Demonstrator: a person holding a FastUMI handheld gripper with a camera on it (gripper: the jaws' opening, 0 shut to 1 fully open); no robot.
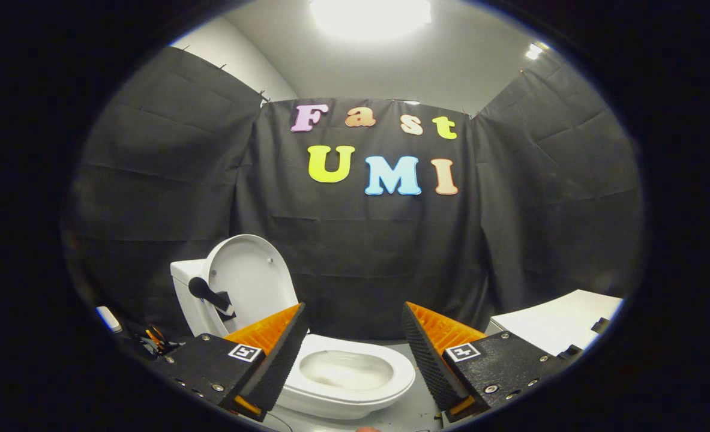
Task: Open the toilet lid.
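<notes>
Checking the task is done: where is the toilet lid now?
The toilet lid stands raised against the tank, beyond the open gripper's left finger.

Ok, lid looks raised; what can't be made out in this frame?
- Toilet seat: its near-left rim sits behind one finger of the gripper, whose fingers are spread apart, holding nothing.
- Black handle on the lid: how it attaches is too small to tell.
- Small items beside the tank: dark and unidentifiable.
</notes>
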